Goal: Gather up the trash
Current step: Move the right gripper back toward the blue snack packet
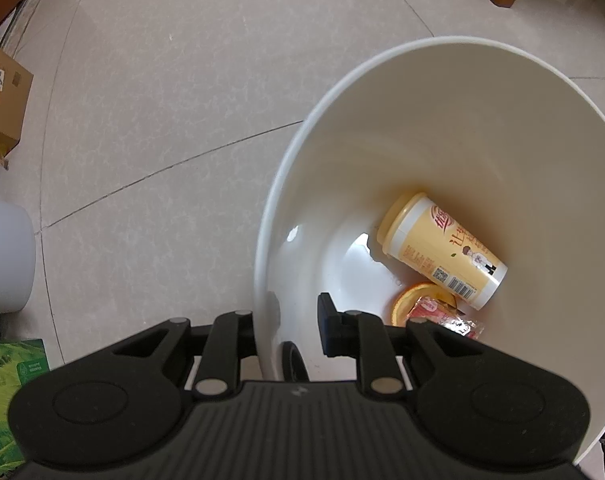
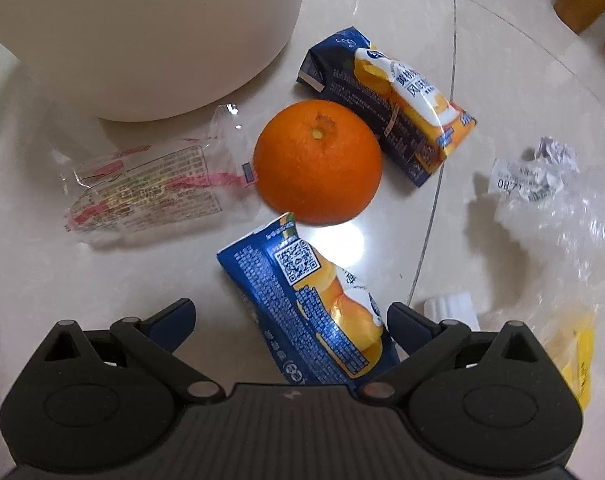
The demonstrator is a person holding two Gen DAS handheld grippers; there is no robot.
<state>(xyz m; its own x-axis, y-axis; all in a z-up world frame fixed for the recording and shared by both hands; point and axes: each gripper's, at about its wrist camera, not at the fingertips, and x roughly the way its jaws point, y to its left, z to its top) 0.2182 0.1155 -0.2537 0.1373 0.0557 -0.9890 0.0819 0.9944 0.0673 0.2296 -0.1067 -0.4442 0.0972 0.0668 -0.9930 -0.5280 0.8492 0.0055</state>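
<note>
Right wrist: open tongs point(image 2: 290, 320) straddle carton point(image 2: 314, 308).

— Anything legible in the bin?
— The yellow cup point(image 1: 442, 250) carries red Chinese characters, a QR code and a barcode; I can't read them out.
— And on the floor?
— The crumpled receipt point(image 2: 522, 180) shows "087". The near blue carton point(image 2: 306, 312) bears a QR code; the far blue carton point(image 2: 390, 108) has Chinese print, too small.
</note>
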